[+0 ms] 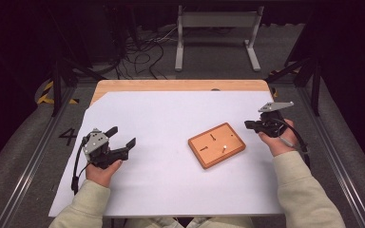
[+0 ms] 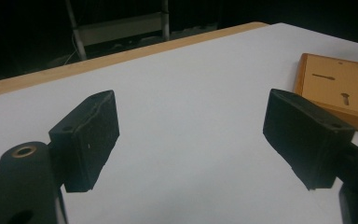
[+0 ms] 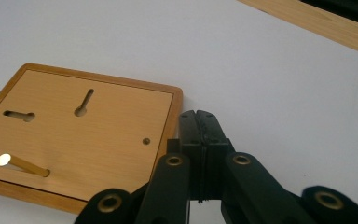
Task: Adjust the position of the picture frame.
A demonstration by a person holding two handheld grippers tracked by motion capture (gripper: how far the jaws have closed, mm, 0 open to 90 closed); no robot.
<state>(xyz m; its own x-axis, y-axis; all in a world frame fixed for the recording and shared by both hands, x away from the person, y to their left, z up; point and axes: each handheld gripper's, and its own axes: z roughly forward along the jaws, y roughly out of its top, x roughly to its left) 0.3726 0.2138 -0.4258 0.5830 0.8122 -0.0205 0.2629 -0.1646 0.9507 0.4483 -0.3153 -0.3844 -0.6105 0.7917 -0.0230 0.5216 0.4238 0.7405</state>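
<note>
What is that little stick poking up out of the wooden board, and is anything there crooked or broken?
The wooden board lies askew on the white sheet. A brass-coloured peg stands in one of its three keyhole slots, leaning rather than upright; the other two slots are empty. I see nothing broken or spilled.

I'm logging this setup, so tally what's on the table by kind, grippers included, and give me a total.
Grippers: 2, left gripper and right gripper
Wooden boards: 1, board
Pegs standing in the board: 1, peg
White sheets: 1, sheet
Total: 5
</note>
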